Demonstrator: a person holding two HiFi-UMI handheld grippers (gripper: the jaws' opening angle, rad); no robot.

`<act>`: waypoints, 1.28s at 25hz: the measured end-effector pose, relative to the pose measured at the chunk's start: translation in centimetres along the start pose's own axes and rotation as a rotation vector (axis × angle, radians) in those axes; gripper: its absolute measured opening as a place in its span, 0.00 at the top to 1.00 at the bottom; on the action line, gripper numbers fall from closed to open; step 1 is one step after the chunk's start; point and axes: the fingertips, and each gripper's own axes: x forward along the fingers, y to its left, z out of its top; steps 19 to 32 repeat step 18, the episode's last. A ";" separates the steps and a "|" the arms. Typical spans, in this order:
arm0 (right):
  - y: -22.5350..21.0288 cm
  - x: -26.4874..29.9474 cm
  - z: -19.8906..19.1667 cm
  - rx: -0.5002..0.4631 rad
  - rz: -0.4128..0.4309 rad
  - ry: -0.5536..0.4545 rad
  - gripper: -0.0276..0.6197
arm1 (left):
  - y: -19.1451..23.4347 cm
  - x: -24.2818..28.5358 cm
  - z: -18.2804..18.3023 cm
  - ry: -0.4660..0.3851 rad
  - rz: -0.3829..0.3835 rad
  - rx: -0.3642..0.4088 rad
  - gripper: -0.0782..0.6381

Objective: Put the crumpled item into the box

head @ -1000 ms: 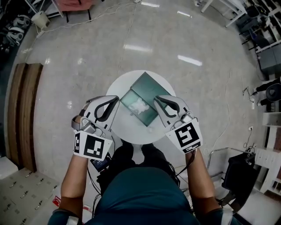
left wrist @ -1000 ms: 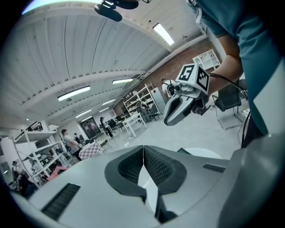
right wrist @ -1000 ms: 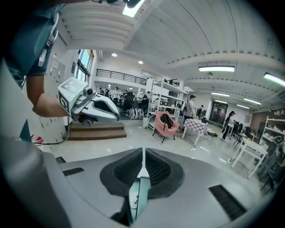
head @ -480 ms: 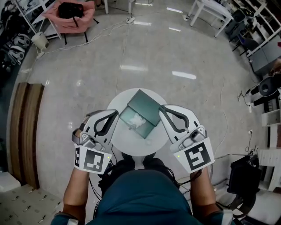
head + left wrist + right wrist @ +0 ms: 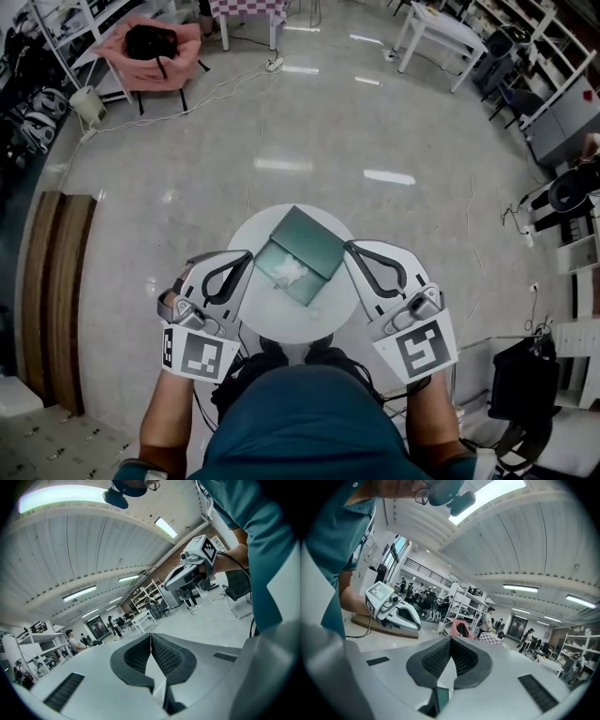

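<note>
Crumpled item point(image 5: 289, 270) in the box point(image 5: 317, 240), both grippers empty.

The white crumpled item lies inside the open green box, which sits in the middle of a round table point(image 5: 251, 317). The left gripper point(image 5: 239, 262) hangs over the table's left edge and the right gripper point(image 5: 361, 258) over its right (neither touches the box). In each gripper view the jaws meet tip to tip, with nothing between them.

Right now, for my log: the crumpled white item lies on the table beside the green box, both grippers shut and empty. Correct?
No: the head view shows the crumpled white item inside the green box, not beside it. The left gripper and right gripper are indeed shut and empty.
</note>
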 end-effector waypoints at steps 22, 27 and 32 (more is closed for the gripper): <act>0.8 -2.0 -0.9 -0.057 0.029 0.052 0.90 | -1.4 -1.0 1.1 -0.002 0.011 0.003 0.86; 0.8 -2.0 -0.9 -0.057 0.029 0.052 0.90 | -1.4 -1.0 1.1 -0.002 0.011 0.003 0.86; 0.8 -2.0 -0.9 -0.057 0.029 0.052 0.90 | -1.4 -1.0 1.1 -0.002 0.011 0.003 0.86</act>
